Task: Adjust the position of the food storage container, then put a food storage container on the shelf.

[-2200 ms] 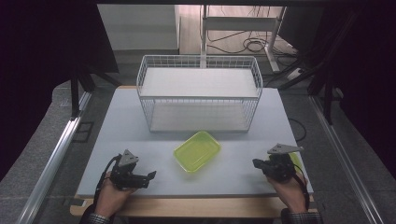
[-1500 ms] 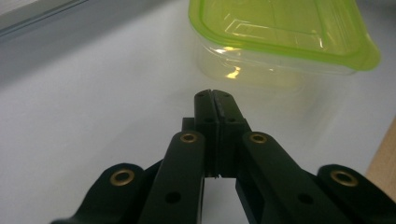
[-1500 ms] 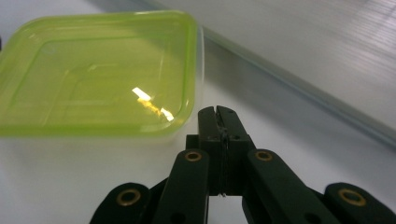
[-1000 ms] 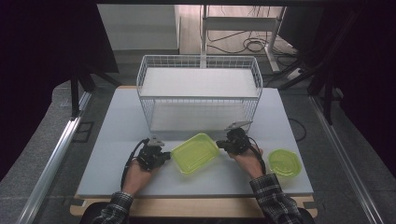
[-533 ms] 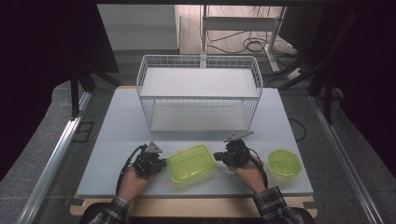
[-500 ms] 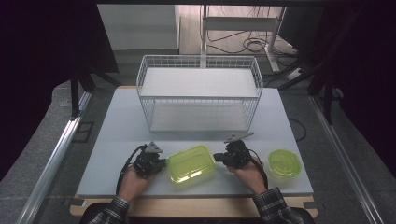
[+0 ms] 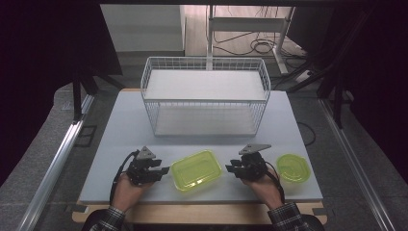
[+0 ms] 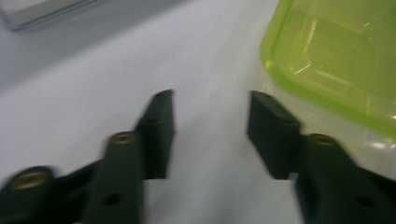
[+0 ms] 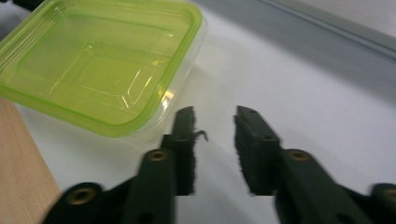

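I hold one hand-held gripper in each hand, and the landmark I use is the rectangular green-lidded container [image 7: 196,170] that lies flat on the white desk [image 7: 120,130]. My left hand-held gripper [image 7: 161,170] is just beside its left short end, and my right hand-held gripper [image 7: 230,168] is just beside its right short end. Both are open and grip nothing; in the left gripper view the jaws stand apart with only bare desk between them, and in the right gripper view it is the same. I judge that the two are placed at opposite ends so that the container can be taken from both sides, but neither touches it now.

The long axis of the container runs from my left to my right, a little tilted, with the right end slightly farther from me. Its lid faces up.

To the right of the container, beyond my right hand [image 7: 260,180], a small round green-lidded container [image 7: 291,167] rests on the desk. Behind the container, farther from me, stands an empty white wire basket [image 7: 204,96], well apart from it.
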Demonstrator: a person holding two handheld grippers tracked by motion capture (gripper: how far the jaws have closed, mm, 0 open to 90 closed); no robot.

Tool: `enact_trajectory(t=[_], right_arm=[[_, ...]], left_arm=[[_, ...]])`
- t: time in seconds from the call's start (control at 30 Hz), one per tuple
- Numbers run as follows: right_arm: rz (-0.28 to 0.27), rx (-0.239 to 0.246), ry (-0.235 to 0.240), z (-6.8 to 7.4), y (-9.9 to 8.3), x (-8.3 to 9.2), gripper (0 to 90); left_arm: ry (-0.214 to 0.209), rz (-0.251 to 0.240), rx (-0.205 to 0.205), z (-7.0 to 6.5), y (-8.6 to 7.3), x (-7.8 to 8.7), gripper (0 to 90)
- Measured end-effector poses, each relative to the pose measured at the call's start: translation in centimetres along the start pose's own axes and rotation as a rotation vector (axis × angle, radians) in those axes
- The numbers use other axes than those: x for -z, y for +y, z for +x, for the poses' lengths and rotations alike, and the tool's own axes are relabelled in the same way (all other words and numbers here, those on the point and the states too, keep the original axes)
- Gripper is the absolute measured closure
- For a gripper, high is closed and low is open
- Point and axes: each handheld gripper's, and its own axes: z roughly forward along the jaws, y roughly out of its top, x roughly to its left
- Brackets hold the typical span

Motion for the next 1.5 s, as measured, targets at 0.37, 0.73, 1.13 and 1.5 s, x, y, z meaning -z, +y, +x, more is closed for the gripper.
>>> enact_trajectory(t=[0.37, 0.73, 1.13, 1.5], right_arm=[[-0.054, -0.001, 0.002, -0.2, -0.7, 1.0, 29.5], [-0.066, -0.023, 0.044, -0.5, -0.6, 0.5, 11.7], [-0.036, -0.127, 0.096, -0.7, 0.6, -0.5, 7.9], [-0.003, -0.171, 0.187, -0.9, 1.8, -1.5, 33.1]], left_arm=[[0.104, -0.003, -0.006, -0.1, -2.0, 1.5, 7.6], [0.101, -0.014, -0.036, -0.1, -2.8, 1.9, 3.8], [0.121, 0.022, -0.045, -0.1, -3.2, 1.7, 4.1], [0.122, 0.020, -0.047, -0.2, -3.2, 1.7, 4.5]])
